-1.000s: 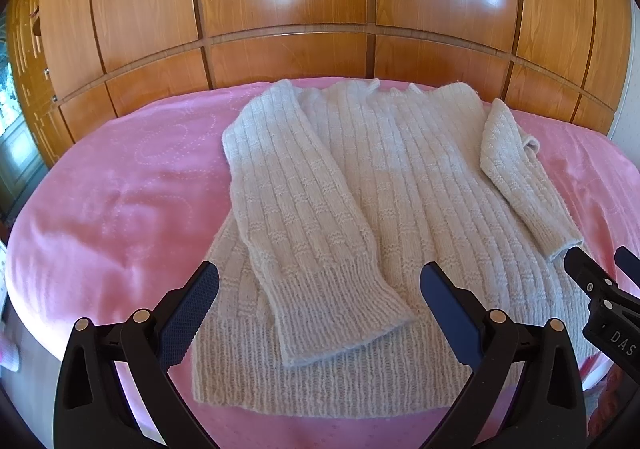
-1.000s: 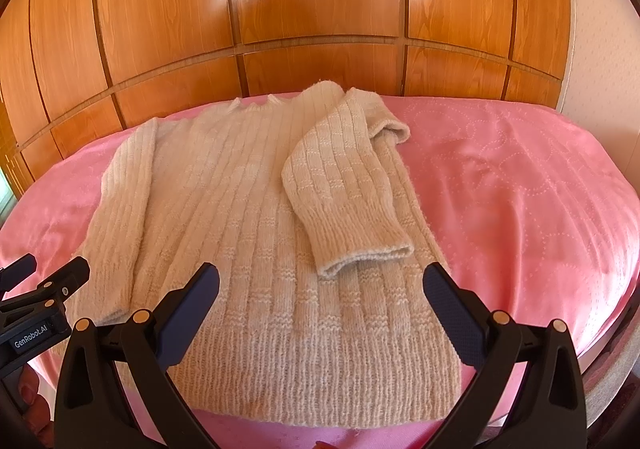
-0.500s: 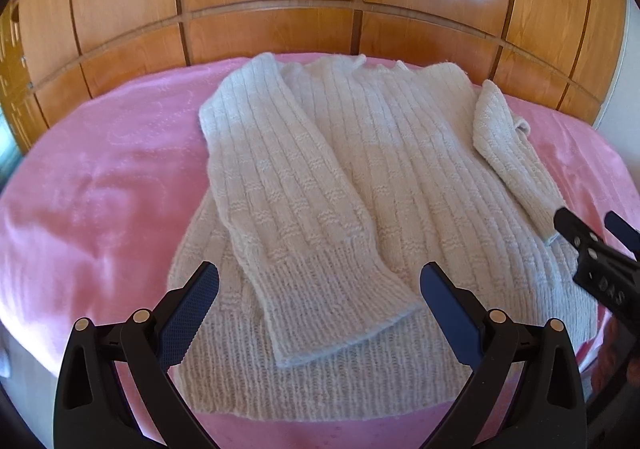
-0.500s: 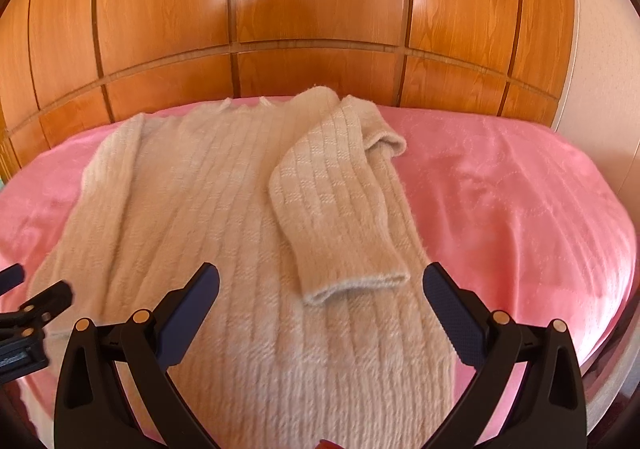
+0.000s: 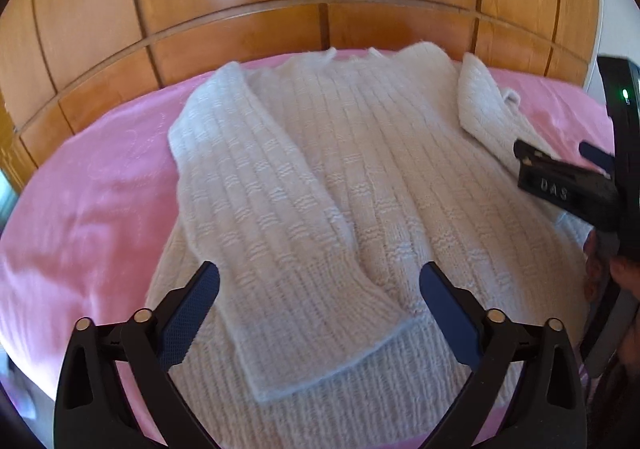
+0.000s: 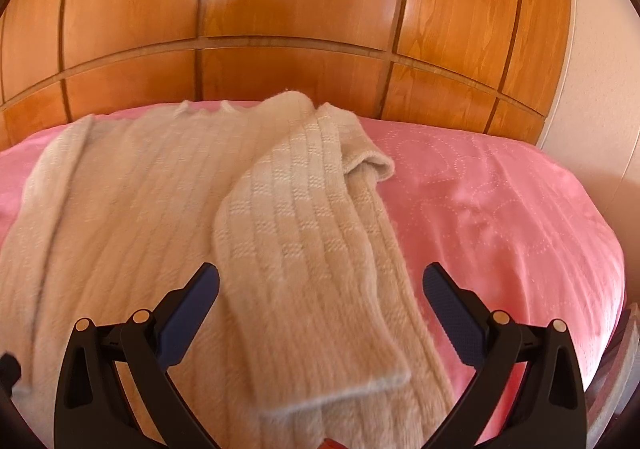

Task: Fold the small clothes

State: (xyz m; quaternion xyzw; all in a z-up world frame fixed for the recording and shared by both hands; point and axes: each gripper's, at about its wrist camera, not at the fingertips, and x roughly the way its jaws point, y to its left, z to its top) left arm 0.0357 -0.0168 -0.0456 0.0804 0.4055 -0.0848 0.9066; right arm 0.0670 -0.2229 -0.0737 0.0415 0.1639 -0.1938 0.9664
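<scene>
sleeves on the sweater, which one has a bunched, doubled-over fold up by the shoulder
The right sleeve, under the right gripper: its top is bunched into a fold near the shoulder. The left sleeve, under the left gripper, lies flat throughout.

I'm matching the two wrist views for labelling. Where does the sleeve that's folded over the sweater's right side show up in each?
Left wrist: the folded right sleeve lies far right, upper middle, just beyond the right gripper, which reaches in from the edge.
Right wrist: the same sleeve fills the centre, its cuff low between that gripper's open fingers.
Shared landmark: the sweater's neckline, at the far edge below the wooden panels.
</scene>
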